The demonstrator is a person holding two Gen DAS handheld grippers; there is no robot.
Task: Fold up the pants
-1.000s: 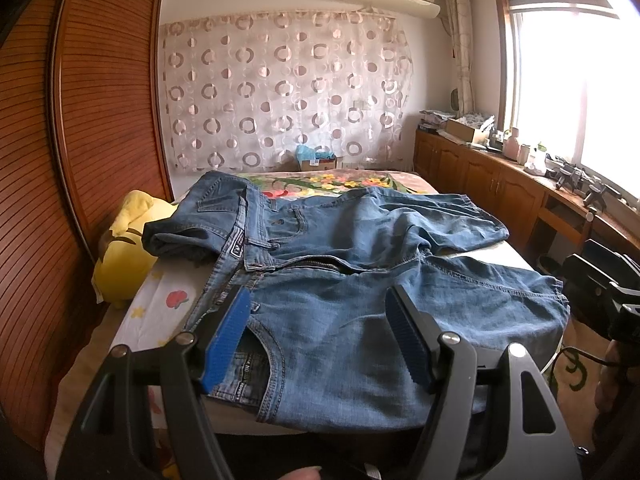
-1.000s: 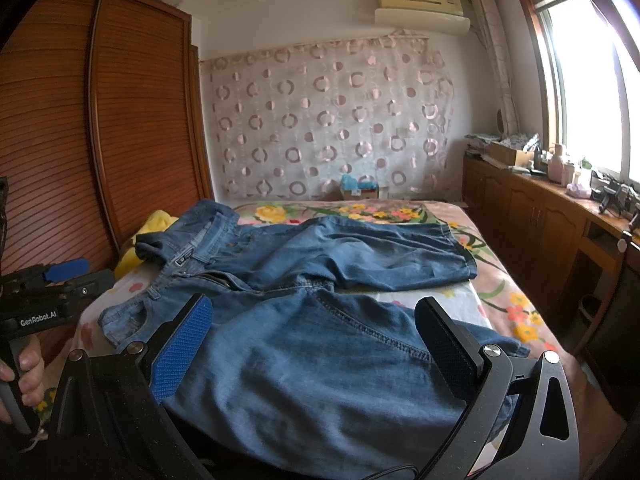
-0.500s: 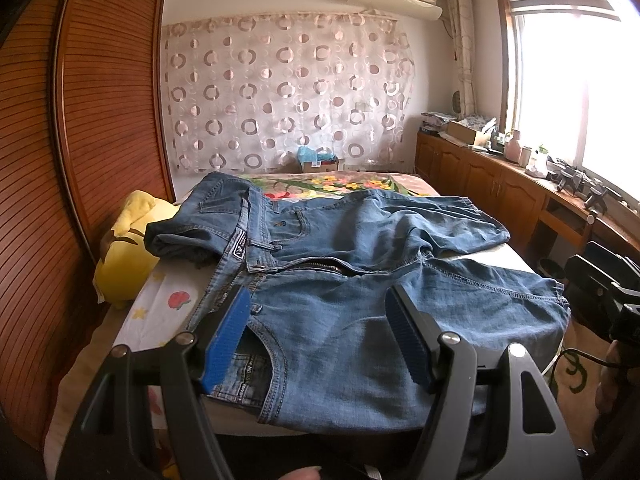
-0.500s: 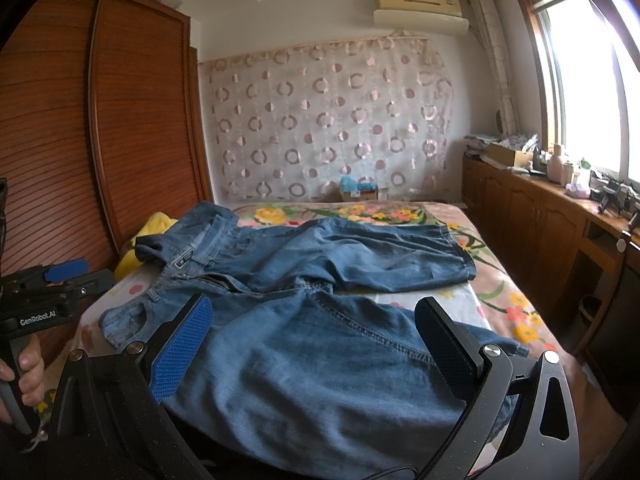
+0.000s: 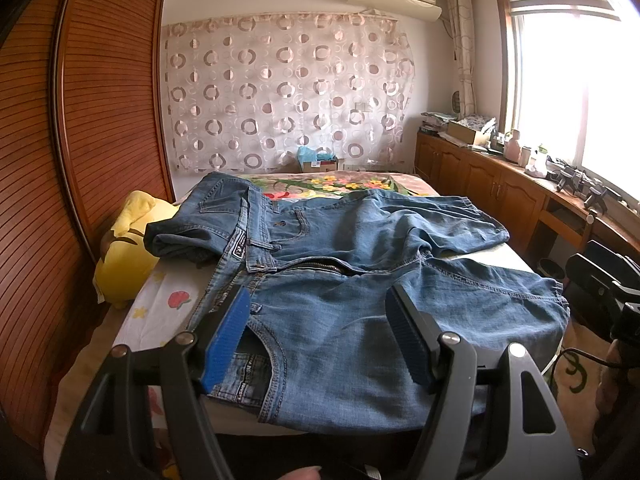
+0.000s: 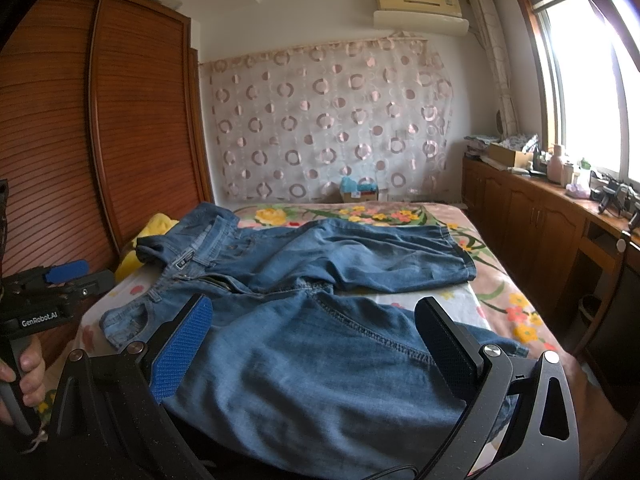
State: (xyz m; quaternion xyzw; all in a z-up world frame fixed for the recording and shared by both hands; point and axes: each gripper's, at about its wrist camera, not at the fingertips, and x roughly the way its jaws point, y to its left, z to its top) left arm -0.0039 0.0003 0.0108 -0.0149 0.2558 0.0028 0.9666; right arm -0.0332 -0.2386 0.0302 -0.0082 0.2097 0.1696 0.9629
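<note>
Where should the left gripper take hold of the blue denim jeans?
Probably the near waistband corner of the blue denim jeans, approached from the bed's near edge: it lies flat just below the open left gripper, its hem free.

White lettering "GenRobot.AI" stands on the black body of the left gripper (image 6: 38, 312), seen at the left edge of the right wrist view. On the jeans (image 5: 360, 312), a dark woven label inside the waistband at the near edge of the bed shows letters that seem to end in "SSION"; the rest is hidden. The patch by the belt loop is too small to read.
</note>
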